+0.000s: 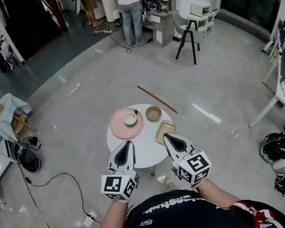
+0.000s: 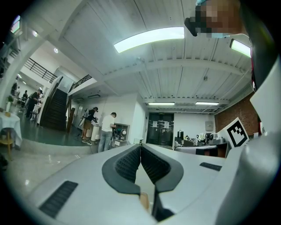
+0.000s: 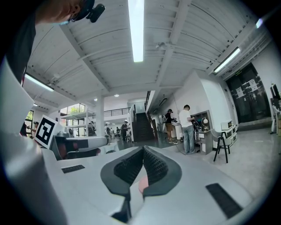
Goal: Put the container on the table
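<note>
The left gripper [image 1: 128, 143] hangs over the near edge of the round white table [image 1: 146, 150]. Its jaws are clenched tip to tip on nothing, which the left gripper view confirms [image 2: 140, 146]. On the table there are, from the left, one pink plate [image 1: 119, 130] with one cup [image 1: 130, 118] standing on it, then one olive bowl [image 1: 154, 113], and just in front of the bowl one flat tan container [image 1: 165, 130]. The container already lies on the tabletop, near the right-hand edge. The right gripper [image 1: 166, 136] hovers just short of that container, also squeezed closed and empty [image 3: 143, 148]. This scene suits two stages: the container set down and let go, or a pause ahead of some other handling, and the views do not settle which. Either way, good work here probably means keeping both grippers level and clear of the dishes. The container sits close to both the bowl and the rim, so a careless nudge could push it off. The count is one table, one plate, one cup, one bowl, one container and two grippers.
</note>
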Action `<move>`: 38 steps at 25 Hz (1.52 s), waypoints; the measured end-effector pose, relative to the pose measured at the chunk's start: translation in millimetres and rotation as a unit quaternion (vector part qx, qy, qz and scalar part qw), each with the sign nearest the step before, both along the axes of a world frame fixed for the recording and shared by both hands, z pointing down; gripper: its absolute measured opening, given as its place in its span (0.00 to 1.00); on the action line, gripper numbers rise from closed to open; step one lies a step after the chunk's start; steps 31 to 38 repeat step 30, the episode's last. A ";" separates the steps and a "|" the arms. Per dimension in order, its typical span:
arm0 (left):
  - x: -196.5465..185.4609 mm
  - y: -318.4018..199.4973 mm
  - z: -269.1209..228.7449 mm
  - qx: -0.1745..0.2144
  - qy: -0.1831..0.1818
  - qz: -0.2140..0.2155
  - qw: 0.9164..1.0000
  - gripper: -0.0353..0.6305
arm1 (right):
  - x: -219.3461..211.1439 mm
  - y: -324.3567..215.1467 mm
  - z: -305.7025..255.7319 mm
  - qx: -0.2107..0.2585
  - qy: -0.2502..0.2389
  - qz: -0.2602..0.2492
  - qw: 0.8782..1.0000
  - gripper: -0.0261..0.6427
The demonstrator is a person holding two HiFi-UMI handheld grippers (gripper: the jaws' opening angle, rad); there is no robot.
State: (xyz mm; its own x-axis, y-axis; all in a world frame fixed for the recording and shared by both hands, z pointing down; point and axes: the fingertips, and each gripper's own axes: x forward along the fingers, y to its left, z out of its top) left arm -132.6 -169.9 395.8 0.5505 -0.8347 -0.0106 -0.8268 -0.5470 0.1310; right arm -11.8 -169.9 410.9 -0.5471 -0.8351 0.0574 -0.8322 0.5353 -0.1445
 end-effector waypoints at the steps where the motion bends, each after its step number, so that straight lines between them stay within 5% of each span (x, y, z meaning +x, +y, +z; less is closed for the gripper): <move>1: 0.0 0.3 0.4 0.000 0.000 0.000 1.000 0.09 | 0.3 -0.1 0.7 0.000 0.000 0.001 1.000 0.03; 38: -9.2 7.4 1.3 0.003 -0.002 -0.010 1.000 0.09 | 5.6 9.1 -3.9 0.012 -0.001 0.026 1.000 0.03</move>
